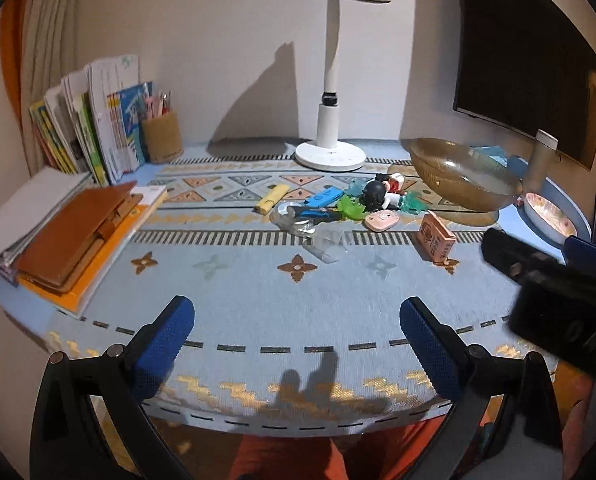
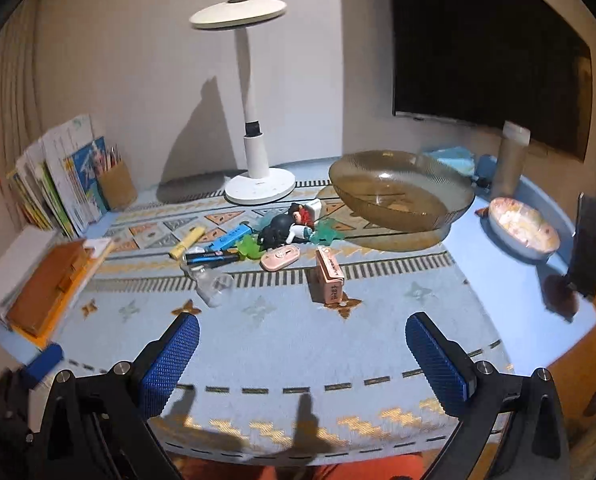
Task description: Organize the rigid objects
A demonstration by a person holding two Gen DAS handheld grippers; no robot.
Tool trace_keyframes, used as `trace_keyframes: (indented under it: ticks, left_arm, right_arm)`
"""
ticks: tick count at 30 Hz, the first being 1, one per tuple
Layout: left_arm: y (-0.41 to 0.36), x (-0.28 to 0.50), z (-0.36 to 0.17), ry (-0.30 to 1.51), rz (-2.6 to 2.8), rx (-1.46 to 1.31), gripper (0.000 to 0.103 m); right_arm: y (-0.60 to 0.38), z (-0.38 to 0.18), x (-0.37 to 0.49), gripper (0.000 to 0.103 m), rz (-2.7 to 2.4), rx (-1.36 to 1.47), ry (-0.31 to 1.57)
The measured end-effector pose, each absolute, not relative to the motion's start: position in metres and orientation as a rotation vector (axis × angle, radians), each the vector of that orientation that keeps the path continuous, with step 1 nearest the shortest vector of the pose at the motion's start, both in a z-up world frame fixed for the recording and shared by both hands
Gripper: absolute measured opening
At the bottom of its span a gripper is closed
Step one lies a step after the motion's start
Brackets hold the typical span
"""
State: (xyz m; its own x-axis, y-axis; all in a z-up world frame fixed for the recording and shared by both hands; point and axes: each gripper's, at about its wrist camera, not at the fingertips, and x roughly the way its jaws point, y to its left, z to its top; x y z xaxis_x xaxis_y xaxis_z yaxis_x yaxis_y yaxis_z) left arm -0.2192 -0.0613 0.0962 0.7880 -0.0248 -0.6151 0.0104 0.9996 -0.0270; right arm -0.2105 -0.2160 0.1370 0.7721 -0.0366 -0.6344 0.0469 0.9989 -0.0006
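Your left gripper (image 1: 298, 344) hangs above the near edge of the table, jaws spread wide and holding nothing. Your right gripper (image 2: 302, 360) is the same: wide apart, nothing between the blue pads (image 2: 169, 364), poised over the near part of the patterned cloth (image 2: 281, 344). Neither touches any item. I judge this a standing-off position, chosen so that both cameras take in the whole clutter before a first pick.

Outward from the grippers, the nearest item is the small pink box (image 2: 330, 276), lying alone, just clear of the main cluster. To its left a clear plastic piece (image 2: 213, 284) lies on its side. Behind these the cluster is tight: a pink oval case (image 2: 281, 258), a dark-haired figurine (image 2: 285, 226) lying flat among green translucent pieces (image 2: 247, 248), a blue stick (image 2: 229, 240), a dark pen-like item (image 2: 209, 258) and a yellow marker (image 2: 187, 244). Several touch or overlap.

The amber glass bowl (image 2: 402, 200) stands right of the cluster, near the lamp (image 2: 257, 188), and appears to hold nothing. It is the likely receptacle; that is judgement only.

Sorting has not begun. The pink box, being isolated, offers your right gripper the cleanest first grasp. The overlapping pieces risk being dragged together.
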Motion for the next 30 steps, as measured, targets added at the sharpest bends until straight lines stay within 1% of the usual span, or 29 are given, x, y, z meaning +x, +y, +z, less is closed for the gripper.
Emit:
trace_keyframes:
  ticks: [7,14,30]
  left_arm:
    - [-0.060,-0.220,0.096,0.683,-0.050,-0.042,0.102]
    - [-0.062,-0.221,0.095,0.688,-0.050,-0.035,0.102]
    - [-0.065,-0.216,0.092,0.690,-0.050,-0.041,0.102]
  right_arm:
    - [-0.218,0.134,-0.214,0.103,-0.035,0.036,0.705]
    - [-0.216,0.129,-0.210,0.103,0.030,0.086,0.766]
    - [-0.210,0.122,-0.208,0.103,0.054,0.098,0.790]
